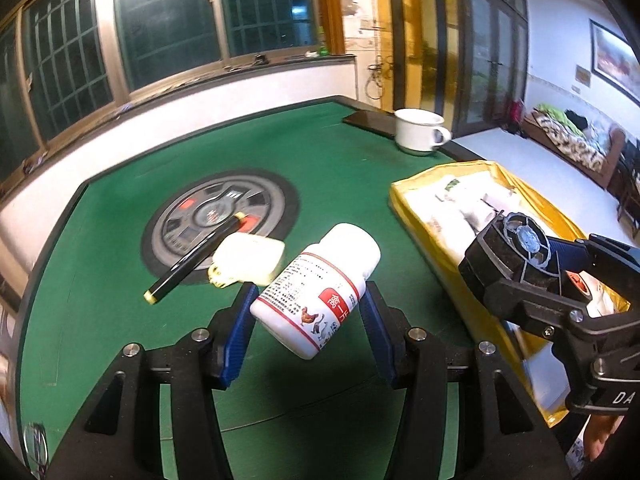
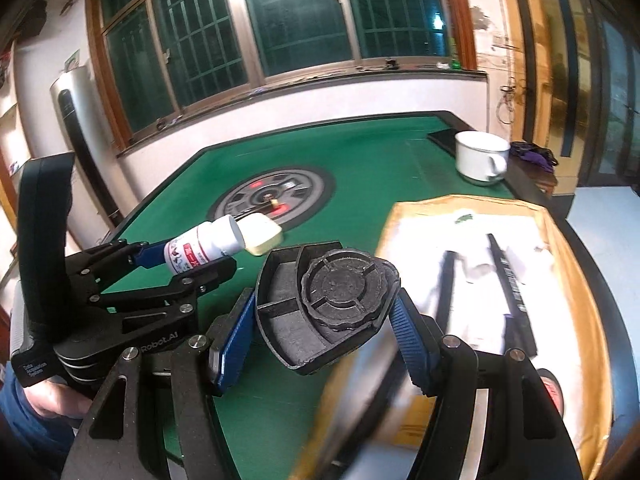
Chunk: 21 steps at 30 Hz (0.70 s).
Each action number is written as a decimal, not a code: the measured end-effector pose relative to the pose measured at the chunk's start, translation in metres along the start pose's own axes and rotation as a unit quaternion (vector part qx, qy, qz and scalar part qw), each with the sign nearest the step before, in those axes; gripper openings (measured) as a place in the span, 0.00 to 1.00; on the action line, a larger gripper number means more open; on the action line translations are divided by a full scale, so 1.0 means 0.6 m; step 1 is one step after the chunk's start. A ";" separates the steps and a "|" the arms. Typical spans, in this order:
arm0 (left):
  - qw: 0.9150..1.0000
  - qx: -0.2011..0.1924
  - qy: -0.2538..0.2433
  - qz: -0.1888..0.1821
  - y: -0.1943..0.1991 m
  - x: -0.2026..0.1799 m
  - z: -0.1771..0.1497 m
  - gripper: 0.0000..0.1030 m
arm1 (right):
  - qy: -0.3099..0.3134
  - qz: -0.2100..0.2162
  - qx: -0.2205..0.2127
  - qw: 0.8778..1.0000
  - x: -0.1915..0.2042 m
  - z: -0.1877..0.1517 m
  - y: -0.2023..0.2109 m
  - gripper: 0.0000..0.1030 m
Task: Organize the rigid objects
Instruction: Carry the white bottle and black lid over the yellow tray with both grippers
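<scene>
Between the blue pads of our left gripper (image 1: 308, 316) sat a white pill bottle (image 1: 316, 292), clamped at its label and tilted with the cap pointing away from us, lifted clear of the green table (image 1: 340, 176). Our right gripper (image 2: 324, 316) was likewise clamped, its jaws pressed on a black ashtray-like dish (image 2: 324, 300) with a round ribbed centre. We judged both items to be mid-carry, bound for the yellow box (image 2: 568, 280) just right of the right jaws, where white packets and dark sticks already lay. The next move would call for bringing each load over a bare patch of the box, lowering it, and only then parting the jaws, one hand at a time so the grippers did not meet. Ahead and left of the left jaws, a black pen (image 1: 196, 258) and a cream-coloured case (image 1: 248, 258) lay touching on the round centre panel (image 1: 176, 224), still to be gathered. Far beyond the right jaws stood a white mug (image 2: 480, 158) beside a dark flat slab (image 1: 370, 122), neither in the way.
</scene>
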<state>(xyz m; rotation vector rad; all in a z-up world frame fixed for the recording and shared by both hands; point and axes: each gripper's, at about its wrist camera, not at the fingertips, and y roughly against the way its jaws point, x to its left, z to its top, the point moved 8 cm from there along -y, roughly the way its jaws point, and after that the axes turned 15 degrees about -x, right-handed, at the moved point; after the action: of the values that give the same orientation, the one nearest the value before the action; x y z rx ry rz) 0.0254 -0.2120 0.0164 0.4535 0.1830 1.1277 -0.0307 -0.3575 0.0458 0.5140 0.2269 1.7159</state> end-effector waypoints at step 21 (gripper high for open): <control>0.997 0.003 -0.065 -0.042 -0.029 -0.146 0.030 0.49 | -0.015 -0.055 -0.008 0.998 -0.142 0.006 0.068 0.60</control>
<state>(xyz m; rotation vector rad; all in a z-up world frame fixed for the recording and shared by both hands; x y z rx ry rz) 0.0090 -0.3014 0.0173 0.5196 0.0906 1.0121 -0.0534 -0.4491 0.0485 0.5072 0.2160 1.6011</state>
